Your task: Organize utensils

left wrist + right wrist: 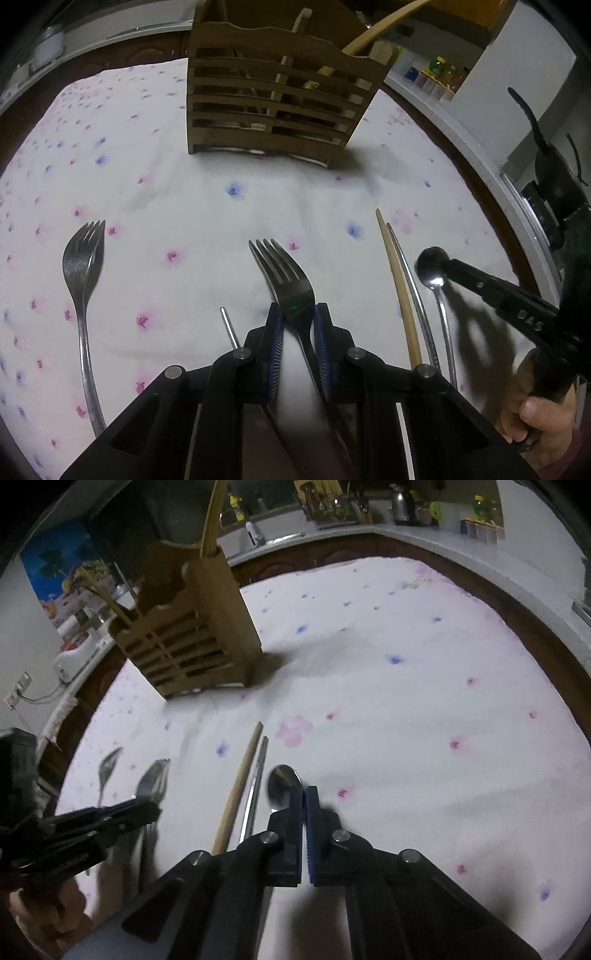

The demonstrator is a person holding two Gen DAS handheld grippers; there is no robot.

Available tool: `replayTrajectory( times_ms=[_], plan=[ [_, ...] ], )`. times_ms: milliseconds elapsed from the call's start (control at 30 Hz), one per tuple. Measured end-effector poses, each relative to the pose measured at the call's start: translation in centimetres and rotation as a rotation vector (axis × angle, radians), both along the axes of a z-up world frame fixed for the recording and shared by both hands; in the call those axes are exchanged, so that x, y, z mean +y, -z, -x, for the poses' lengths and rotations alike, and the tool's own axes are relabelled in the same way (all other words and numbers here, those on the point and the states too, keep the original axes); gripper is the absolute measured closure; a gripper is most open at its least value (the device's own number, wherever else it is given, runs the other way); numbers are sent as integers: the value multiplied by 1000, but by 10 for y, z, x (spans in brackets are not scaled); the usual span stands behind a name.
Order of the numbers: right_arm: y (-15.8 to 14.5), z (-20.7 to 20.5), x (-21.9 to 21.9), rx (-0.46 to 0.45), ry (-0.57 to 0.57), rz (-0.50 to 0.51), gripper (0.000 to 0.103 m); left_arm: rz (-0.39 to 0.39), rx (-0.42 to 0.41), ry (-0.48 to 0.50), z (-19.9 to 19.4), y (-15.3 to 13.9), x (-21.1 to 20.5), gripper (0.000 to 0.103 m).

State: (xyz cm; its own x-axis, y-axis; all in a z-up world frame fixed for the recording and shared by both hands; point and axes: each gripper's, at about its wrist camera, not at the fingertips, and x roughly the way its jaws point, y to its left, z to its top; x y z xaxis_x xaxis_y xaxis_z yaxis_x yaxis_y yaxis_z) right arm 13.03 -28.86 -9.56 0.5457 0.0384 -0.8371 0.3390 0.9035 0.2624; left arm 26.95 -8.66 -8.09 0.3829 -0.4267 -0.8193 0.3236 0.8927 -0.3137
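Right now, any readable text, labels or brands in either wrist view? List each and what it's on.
"DAS": embossed on the right gripper, on its black finger arm, seen from the left wrist view.
Bottles on the back counter: labels too small and blurred to read.
Wooden utensil holder: no text visible.

The left wrist camera sits just behind the left claw (298,317), low and close over the bench (177,206), facing forward toward the wooden caddy (273,107) straight ahead of it. The right wrist camera sits behind the right claw (303,801), equally near, with the caddy (192,627) ahead to its left. Both views share the caddy, the chopsticks (399,288) (240,790) between the claws, and each other's claw.
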Motion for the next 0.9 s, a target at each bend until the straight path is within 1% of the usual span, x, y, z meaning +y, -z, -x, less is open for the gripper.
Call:
replayTrajectory(
  times_ms=[67,133,167,200,267,367,533,567,900],
  plan=[
    [-9,6,-1,-18,6,9,102,32,8,-2,1,-2,4,89],
    [-18,11,-2,-38,12,14,102,54,-9,-8,6,-7,9,90],
    [-24,14,-3,-50,16,20,102,63,-26,-11,10,-13,12,101],
    [-28,16,-3,-58,18,24,102,73,-34,-12,13,-17,14,102],
    [-40,21,-3,-82,22,34,101,94,-57,-15,21,-28,20,102],
    [-58,29,-1,-117,23,54,101,101,-102,-16,34,-43,27,102],
    [-80,39,5,-158,22,84,101,136,-135,-29,52,-58,43,102],
    [-85,41,6,-166,22,92,101,136,-131,-29,57,-62,46,102],
    [-108,59,8,-213,43,133,101,172,-191,-57,87,-91,72,102]
  ],
)
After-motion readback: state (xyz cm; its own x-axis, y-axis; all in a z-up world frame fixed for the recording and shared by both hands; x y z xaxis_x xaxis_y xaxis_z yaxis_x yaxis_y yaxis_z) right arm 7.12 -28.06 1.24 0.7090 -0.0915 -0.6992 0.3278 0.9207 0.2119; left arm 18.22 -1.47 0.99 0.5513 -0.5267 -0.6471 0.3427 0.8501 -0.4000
